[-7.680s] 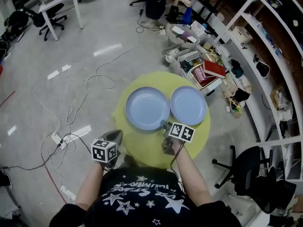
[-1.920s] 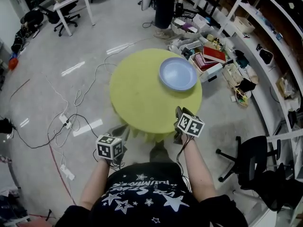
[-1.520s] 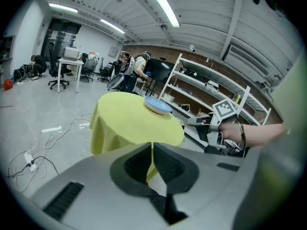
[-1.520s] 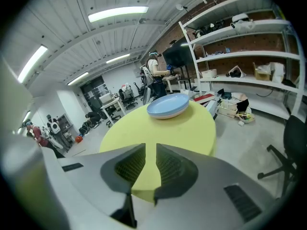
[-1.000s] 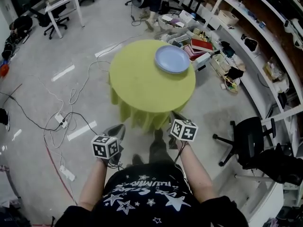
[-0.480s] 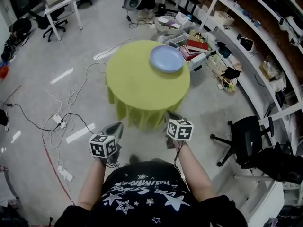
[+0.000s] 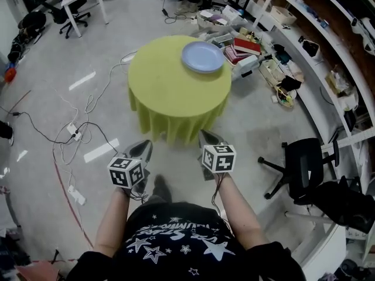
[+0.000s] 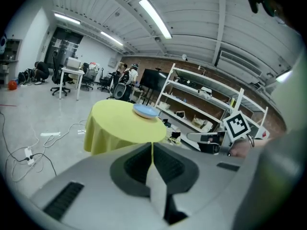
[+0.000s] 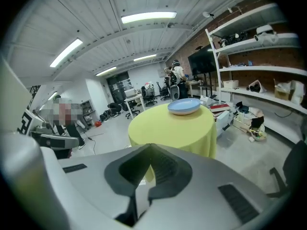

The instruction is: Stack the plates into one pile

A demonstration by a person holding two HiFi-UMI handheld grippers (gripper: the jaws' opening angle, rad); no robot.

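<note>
We see pale blue plates point(image 7: 202, 57) in one pile, well ahead of our left claw point(image 7: 140, 150) and right claw point(image 7: 209, 139), both pressed together, empty.

The plates point(image 7: 202, 57), earlier lying side by side, are now sitting stacked at the far right of the worktop point(image 7: 170, 92). The person is standing farther back, so the whole worktop is showing, smaller. The left claw point(image 7: 139, 151) and right claw point(image 7: 209, 139) are hanging over the floor point(image 7: 70, 116), clear of the worktop's edge
</note>
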